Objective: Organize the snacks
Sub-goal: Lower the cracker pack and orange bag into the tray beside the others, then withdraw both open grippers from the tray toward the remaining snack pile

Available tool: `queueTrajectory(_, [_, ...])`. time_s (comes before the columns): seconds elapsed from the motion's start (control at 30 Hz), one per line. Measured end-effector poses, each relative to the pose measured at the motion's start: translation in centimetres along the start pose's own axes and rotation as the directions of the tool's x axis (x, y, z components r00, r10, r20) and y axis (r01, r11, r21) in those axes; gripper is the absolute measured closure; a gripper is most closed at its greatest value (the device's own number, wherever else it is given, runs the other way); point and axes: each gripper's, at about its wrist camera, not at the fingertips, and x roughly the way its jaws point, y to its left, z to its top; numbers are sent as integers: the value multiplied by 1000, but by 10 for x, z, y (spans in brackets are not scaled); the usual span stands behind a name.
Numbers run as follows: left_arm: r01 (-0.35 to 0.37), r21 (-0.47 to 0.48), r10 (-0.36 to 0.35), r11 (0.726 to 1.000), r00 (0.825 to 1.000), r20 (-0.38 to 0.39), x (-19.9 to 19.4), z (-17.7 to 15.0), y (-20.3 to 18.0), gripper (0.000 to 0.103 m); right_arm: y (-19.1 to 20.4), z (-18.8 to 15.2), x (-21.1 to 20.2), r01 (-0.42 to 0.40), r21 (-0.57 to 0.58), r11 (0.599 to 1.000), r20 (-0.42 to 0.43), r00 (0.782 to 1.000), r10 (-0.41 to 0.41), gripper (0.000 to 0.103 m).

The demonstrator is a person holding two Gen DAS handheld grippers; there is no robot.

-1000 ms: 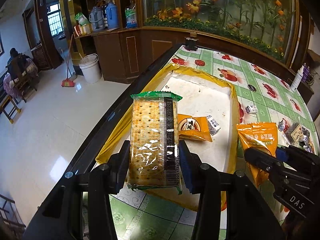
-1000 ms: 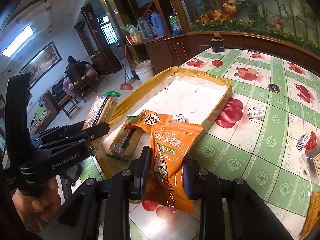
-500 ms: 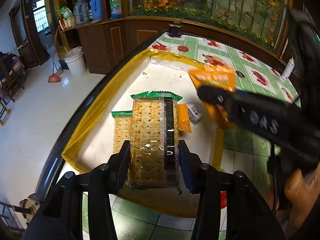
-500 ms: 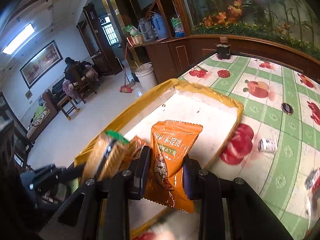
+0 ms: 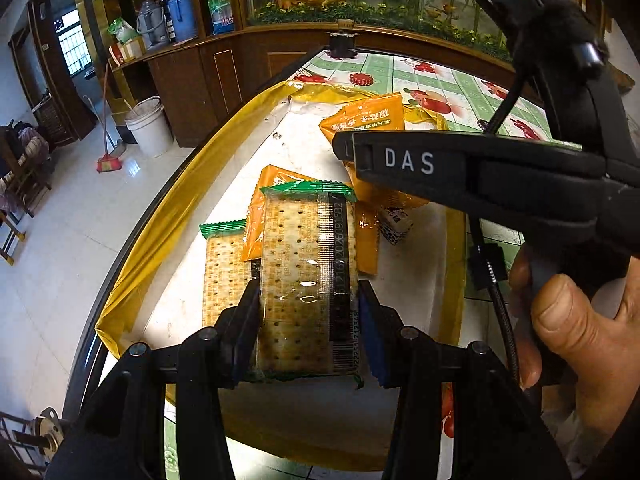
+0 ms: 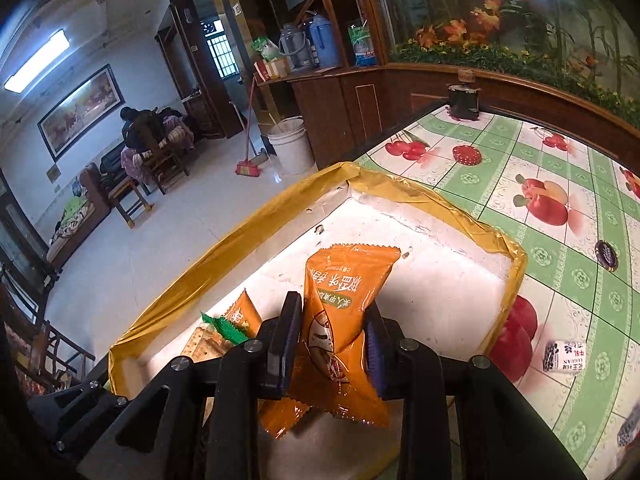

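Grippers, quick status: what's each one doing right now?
Left gripper: shut on the cracker pack, over the tray.
Right gripper: jaws have just been opening slightly, pads on the orange snack bag between them.

We see a white tray (image 6: 448,288) with a yellow taped rim, orange snack packs (image 6: 340,320), and tan dotted crackers in clear wrap with green ends (image 5: 308,280). The bench cloth (image 6: 560,248) is green-and-white check with red fruit. Tongs are black, with blue pads (image 5: 370,336).
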Motion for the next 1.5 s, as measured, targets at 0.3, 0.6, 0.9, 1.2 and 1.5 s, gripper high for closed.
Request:
queueTrajectory(0.3, [9, -8, -9, 1000, 1000, -4, -2, 0, 0, 58, -2, 1, 4, 10, -4, 1000, -10, 1000, -10, 64])
queueTrajectory(0.6, [20, -15, -19, 1000, 997, 73, -27, 4, -1, 43, 2, 0, -22, 41, -20, 999, 39, 998, -40, 37])
queueTrajectory(0.9, [29, -5, -28, 1000, 990, 142, -58, 3, -8, 43, -3, -19, -69, 42, 25, 999, 89, 995, -44, 37])
queueTrajectory(1.2, [44, 23, -47, 999, 985, 165, -76, -2, -21, 43, -20, -50, -120, 79, 85, 993, 127, 988, -90, 36])
queueTrajectory(1.5, [60, 55, -69, 997, 981, 180, -88, -7, -38, 36, -44, -98, -170, 140, 171, 975, 160, 973, -168, 36])
